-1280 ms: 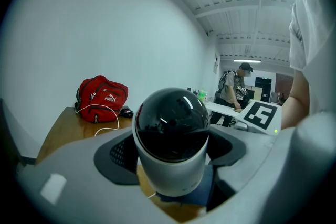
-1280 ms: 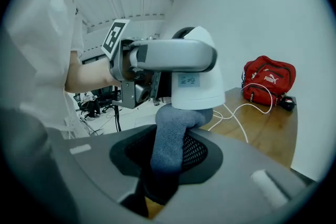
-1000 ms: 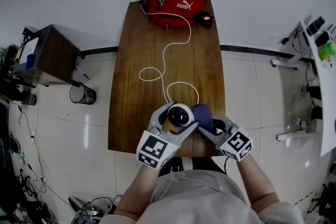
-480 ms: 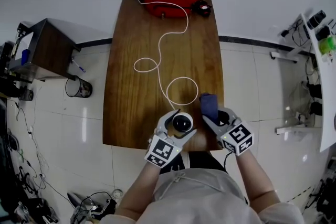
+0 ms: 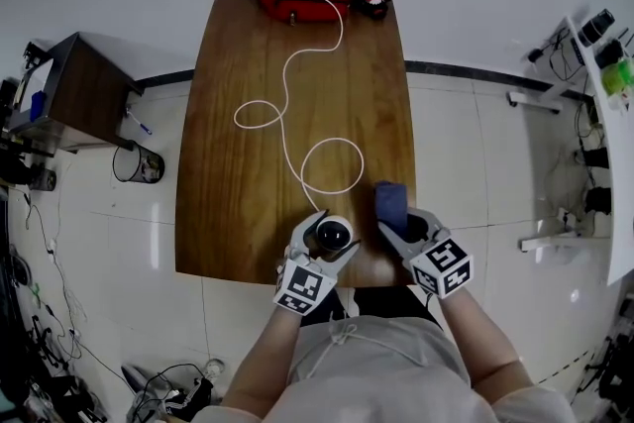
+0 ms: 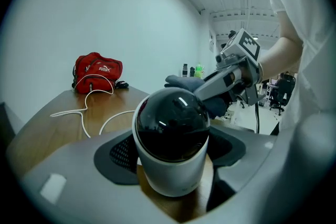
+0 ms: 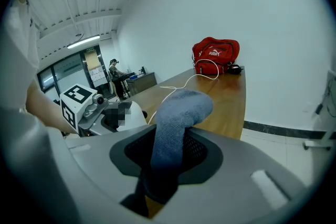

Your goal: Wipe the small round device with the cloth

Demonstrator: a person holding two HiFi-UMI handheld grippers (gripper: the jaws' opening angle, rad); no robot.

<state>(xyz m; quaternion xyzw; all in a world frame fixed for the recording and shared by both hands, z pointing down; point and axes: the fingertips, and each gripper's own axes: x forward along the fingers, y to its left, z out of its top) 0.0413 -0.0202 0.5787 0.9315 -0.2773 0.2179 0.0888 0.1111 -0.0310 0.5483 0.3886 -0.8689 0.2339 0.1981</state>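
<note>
Fingers (image 6: pixel 122 152) of the left gripper (image 5: pixel 334 233) are spread wide yet clamped on the small round device (image 6: pixel 170 136), which is held upright by its white body near the front edge of the desk (image 5: pixel 297 94). Those of the right gripper (image 5: pixel 394 218) are pinched on the blue cloth (image 7: pixel 178 118), whose free end is folded over above them. Cloth and device are seen just beside each other, seemingly not touching. Wiping is judged to be about to begin: the cloth must be brought leftward onto the dark dome and rubbed across it while the device is held steady.
</note>
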